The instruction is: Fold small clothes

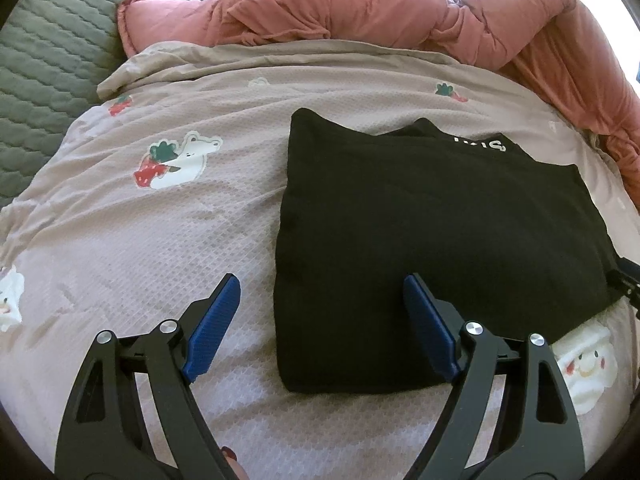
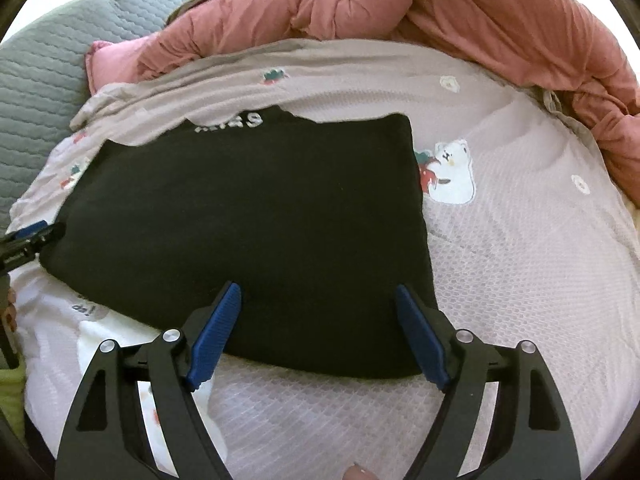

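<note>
Garment: black folded garment (image 1: 420, 232) lies flat on the bed's printed blanket (image 1: 160, 240).
Left tool (image 1: 322, 322): spread, empty, at its near-left corner.
Right tool (image 2: 318, 322): spread, empty, over its near-right edge.
Long axis: across both tools.

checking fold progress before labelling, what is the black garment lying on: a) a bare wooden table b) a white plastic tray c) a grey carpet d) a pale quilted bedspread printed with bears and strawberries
d: the folded black fabric garment lies flat on the pale quilted bedspread with bear and strawberry prints, the crumpled pink padded quilt bunched beyond it.
</note>
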Available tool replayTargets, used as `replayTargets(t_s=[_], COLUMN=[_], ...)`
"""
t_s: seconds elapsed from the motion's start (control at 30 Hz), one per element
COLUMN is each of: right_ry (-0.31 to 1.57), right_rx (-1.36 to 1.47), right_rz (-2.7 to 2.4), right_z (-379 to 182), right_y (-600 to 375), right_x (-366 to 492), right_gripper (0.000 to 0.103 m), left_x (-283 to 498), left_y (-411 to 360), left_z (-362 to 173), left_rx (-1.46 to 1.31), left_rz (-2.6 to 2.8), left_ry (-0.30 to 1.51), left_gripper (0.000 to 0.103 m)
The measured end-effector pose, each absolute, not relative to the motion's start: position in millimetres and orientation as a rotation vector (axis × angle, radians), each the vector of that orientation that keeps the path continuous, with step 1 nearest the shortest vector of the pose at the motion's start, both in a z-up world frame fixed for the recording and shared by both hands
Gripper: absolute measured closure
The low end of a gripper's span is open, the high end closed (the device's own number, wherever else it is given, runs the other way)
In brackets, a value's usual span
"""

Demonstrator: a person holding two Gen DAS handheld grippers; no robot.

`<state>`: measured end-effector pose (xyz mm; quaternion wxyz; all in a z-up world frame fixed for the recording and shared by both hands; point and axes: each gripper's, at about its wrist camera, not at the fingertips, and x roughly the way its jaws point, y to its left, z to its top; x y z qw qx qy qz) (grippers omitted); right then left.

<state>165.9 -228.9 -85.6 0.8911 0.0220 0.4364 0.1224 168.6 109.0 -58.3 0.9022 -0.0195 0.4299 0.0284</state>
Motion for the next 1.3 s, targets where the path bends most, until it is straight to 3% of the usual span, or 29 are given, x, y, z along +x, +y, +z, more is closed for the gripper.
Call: replayTargets(t_s=[0.2,0.4,0.5,1.3], right_ry=[0.867,0.837,0.828,0.789], right_rx=[0.048,0.03,0.011,-0.15], right_rz=[0.293,0.337,0.364,0.545], right_z=[-71.2,-58.2,-54.5,-45.2], right_y=[-221.6,-204.9,-193.2,-87.9], right_x=[153.7,147.8,143.4,126.9], right_gripper=[0.021,0.016,0.014,0.012], left_x=[158.8,150.9,148.6,140.4], left_y=[114.8,127.8,136.1,182.3], left_z=[-53.1,-45.2,-40.6,-32.6], left_rx=[-0.046,-0.081,-0.083,-0.158], left_rz=[0.07,0.094,0.125,0.225], left_ry=[0.875,0.849,0.832,0.794], left_gripper=[0.026,0.018,0.01,0.01])
